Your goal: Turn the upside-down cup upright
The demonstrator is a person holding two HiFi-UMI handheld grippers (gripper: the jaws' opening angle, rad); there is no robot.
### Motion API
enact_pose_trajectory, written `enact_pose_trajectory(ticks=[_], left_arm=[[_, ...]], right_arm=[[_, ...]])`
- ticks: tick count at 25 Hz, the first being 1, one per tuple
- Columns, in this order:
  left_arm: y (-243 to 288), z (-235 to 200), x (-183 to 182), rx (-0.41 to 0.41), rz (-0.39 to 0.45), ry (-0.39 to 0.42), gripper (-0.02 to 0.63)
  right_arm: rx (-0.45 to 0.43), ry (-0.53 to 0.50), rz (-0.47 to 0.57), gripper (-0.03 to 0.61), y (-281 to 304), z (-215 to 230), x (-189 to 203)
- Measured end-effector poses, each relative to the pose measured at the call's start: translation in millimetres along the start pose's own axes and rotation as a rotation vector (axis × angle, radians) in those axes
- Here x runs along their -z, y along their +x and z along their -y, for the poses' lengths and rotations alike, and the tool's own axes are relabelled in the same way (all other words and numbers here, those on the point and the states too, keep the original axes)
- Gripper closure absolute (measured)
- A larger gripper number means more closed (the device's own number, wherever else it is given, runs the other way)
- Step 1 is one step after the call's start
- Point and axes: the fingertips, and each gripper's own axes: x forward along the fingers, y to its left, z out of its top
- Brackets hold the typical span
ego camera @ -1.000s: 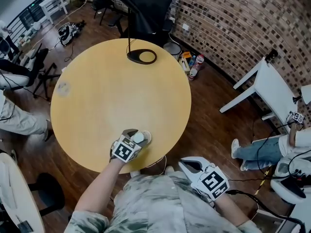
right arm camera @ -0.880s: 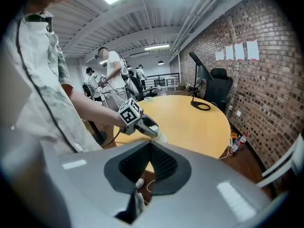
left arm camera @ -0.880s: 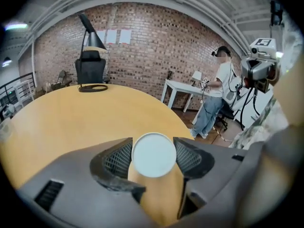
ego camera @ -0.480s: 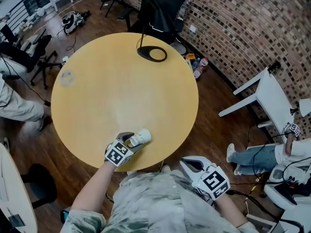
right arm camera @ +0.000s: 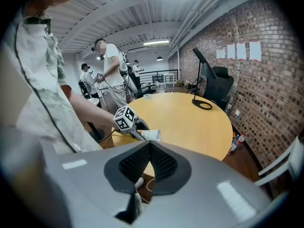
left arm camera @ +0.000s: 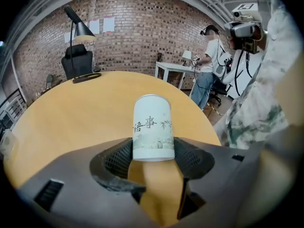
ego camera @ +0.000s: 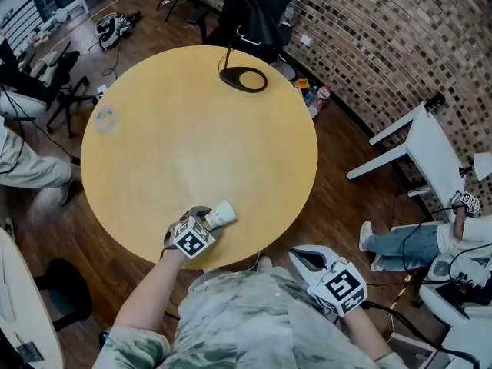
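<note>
A white cup with dark characters and a bamboo print is clamped between the jaws of my left gripper, which is shut on its near end. In the head view the cup slants away from the left gripper toward the right. It hangs low over the round wooden table near the front edge. Whether it touches the top I cannot tell. My right gripper hangs off the table beside my body. In its own view the right gripper has its pads meeting with nothing between them.
A black lamp base sits at the table's far edge, in front of a black office chair. A small clear object lies at the table's left. A white side table and seated people stand around.
My left gripper has sunk toward the table's front edge with the cup and rolled a little. The cup, seen end-on before, now slants to the right. The right gripper has hardly shifted.
</note>
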Motion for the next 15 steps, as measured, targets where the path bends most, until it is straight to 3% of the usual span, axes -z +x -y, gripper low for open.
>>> enact_pose_trajectory(ticks=[7, 11, 15], left_arm=[[1, 0, -1, 0.010, -0.036, 0.003, 0.339], [-7, 1, -7, 0.017, -0.036, -0.013, 0.230], [-9, 6, -37, -0.004, -0.067, 0.042, 0.221]], right_arm=[[0.015, 0.032, 0.008, 0.577, -8, 2, 7], [0.022, 0.043, 0.016, 0.577, -11, 3, 12], [0.021, 0.052, 0.024, 0.577, -17, 7, 20]])
